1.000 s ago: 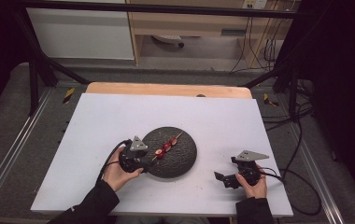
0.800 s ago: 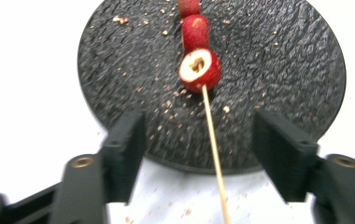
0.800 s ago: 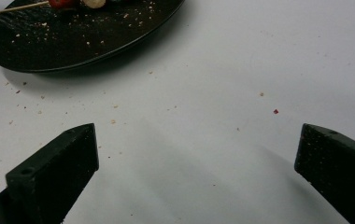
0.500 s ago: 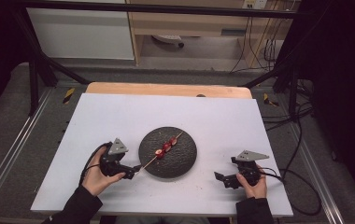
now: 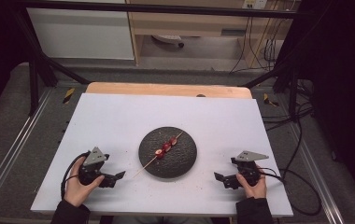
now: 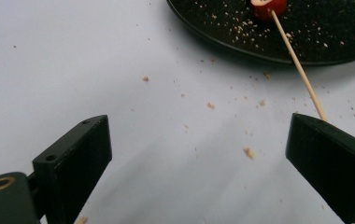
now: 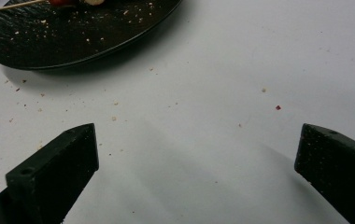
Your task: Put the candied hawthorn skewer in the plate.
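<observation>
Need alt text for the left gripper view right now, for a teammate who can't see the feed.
The left gripper hangs open and empty over the white table, its two black jaws wide apart. Ahead, a wooden skewer with a red fruit piece lies on a crumb-dusted black plate, its bare end jutting over the rim toward the right jaw.

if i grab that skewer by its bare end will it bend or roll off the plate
The skewer looks thin and wooden, so probably stiff but snappable. Its fruit pieces sit on the plate, likely making it tip-heavy when lifted by the stick. Round stick, so it may roll, though the fruit should damp that.
</observation>
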`<state>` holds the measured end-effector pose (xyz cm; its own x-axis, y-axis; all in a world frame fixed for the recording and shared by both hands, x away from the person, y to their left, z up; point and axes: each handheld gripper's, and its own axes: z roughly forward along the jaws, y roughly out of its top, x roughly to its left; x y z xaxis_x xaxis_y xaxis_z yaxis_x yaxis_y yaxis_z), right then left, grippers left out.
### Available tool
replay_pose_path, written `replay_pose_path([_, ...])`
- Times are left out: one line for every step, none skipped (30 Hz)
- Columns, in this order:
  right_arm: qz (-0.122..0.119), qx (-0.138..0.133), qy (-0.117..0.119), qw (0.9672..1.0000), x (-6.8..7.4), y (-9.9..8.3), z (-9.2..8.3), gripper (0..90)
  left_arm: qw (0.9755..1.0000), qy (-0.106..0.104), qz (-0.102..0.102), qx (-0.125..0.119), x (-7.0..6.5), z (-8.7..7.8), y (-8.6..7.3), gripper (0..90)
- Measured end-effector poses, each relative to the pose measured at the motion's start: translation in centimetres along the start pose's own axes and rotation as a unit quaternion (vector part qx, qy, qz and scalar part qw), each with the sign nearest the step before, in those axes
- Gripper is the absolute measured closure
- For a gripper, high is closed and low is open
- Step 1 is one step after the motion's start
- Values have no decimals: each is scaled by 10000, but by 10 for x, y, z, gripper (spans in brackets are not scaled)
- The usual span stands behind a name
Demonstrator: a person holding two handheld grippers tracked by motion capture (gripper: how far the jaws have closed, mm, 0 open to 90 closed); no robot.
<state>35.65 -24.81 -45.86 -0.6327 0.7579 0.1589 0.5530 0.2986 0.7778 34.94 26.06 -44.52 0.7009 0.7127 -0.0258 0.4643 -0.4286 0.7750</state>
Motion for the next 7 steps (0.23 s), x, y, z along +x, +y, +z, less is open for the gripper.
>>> replay_pose_path([-1,5,-2,10000,0,0,0,5,10000,0,-18,1,1,-1,-3,67])
replay_pose_path([-1,5,-2,10000,0,0,0,5,10000,8,-26,-9,1,-1,-5,67])
replay_pose_path([-5,10,-7,10000,0,0,0,5,10000,34,-25,-35,2,-2,-7,67])
replay_pose_path([9,13,-6,10000,0,0,1,5,10000,58,-38,-62,3,-4,-9,68])
replay_pose_path([44,5,10,10000,1,0,1,5,9999,76,-68,-79,4,-4,-11,68])
replay_pose_path([44,5,10,10000,1,0,1,5,9999,86,-80,-73,5,-5,-11,68])
replay_pose_path([33,9,24,10000,0,0,1,5,9999,108,-82,-78,7,-6,-12,68])
